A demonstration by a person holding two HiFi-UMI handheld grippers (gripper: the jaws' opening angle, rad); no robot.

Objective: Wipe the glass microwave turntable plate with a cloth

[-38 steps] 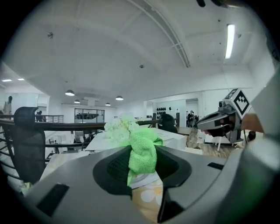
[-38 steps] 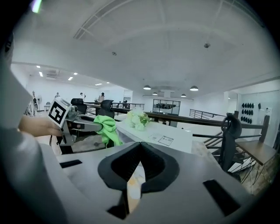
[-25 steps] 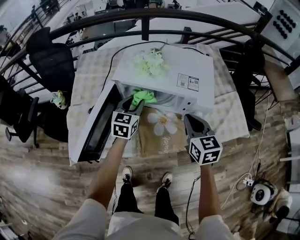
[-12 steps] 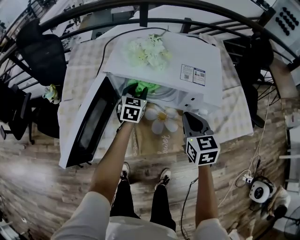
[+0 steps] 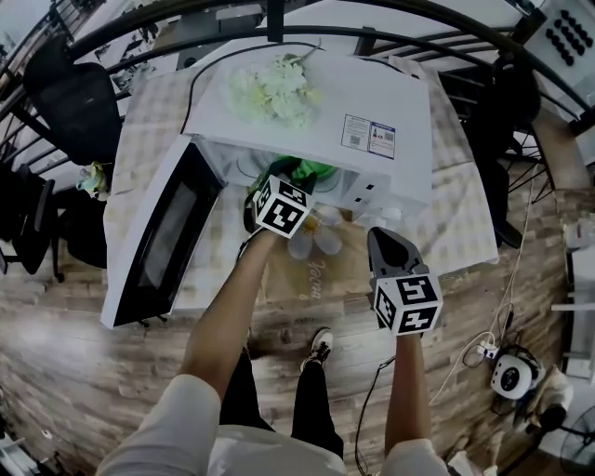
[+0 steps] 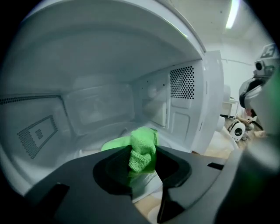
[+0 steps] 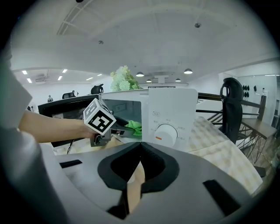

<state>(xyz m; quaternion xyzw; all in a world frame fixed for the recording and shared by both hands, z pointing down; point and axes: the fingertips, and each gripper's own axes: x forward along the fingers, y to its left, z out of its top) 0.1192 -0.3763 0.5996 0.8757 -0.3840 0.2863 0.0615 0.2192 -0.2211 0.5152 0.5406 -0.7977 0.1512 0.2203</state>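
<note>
A white microwave [image 5: 372,102] stands on the table with its door [image 5: 158,244] swung open to the left. My left gripper [image 5: 296,186] reaches into the cavity, shut on a green cloth [image 5: 312,171]. In the left gripper view the cloth [image 6: 142,151] is bunched between the jaws and hangs over the cavity floor, where the pale glass turntable plate [image 6: 94,143] shows faintly. My right gripper [image 5: 383,240] hovers outside, in front of the control panel [image 7: 168,120], shut on nothing. From the right gripper view the left gripper [image 7: 124,124] and cloth [image 7: 134,127] sit in the opening.
White artificial flowers [image 5: 270,88] lie on top of the microwave. A tan placemat with a daisy print [image 5: 321,244] lies in front of it on the checked tablecloth [image 5: 465,223]. A black railing [image 5: 446,23] and office chairs [image 5: 70,98] surround the table.
My left gripper has pushed forward with the green cloth, from the microwave's opening deeper into the cavity. The right gripper has stayed about where it was.
</note>
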